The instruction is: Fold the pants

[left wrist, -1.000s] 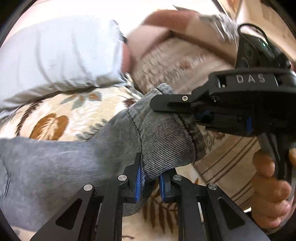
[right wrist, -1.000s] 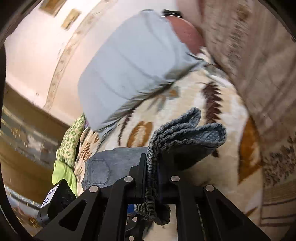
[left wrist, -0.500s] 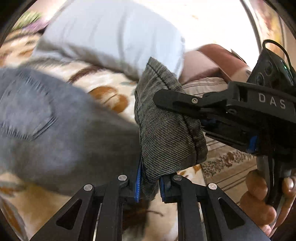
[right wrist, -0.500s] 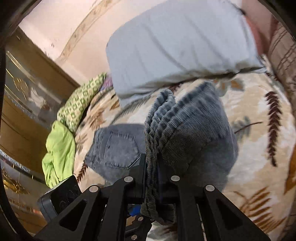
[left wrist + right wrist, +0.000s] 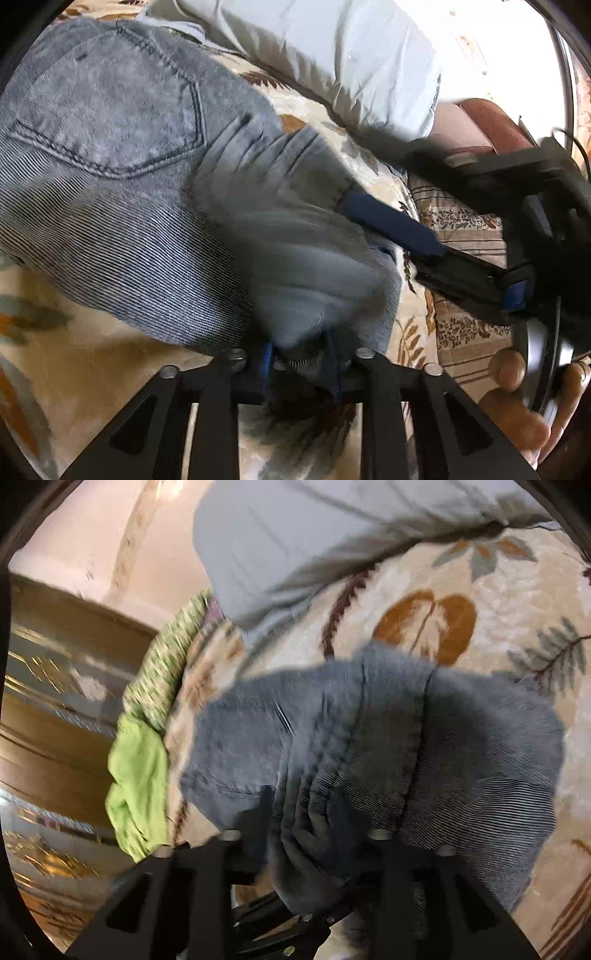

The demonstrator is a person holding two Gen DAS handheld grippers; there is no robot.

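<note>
Grey denim pants (image 5: 122, 177) lie on a leaf-patterned bedspread (image 5: 85, 354), back pocket up; they also show in the right wrist view (image 5: 424, 738). The leg end is folded over onto the seat and looks blurred. My left gripper (image 5: 301, 363) has its jaws parted, with loose denim between them. My right gripper (image 5: 303, 812) also has its jaws spread, with bunched denim lying between them. The right gripper shows in the left wrist view (image 5: 461, 258), at the right edge of the folded fabric.
A pale blue pillow (image 5: 332, 535) lies at the head of the bed. Green and patterned clothes (image 5: 140, 775) are piled at the bed's left edge, beside a wooden headboard (image 5: 55, 701). A striped blanket (image 5: 461, 229) lies to the right.
Both grippers carried the leg end over and down onto the seat of the pants. Their jaws, clamped on the hem before, have spread apart and the fabric is slackening.
</note>
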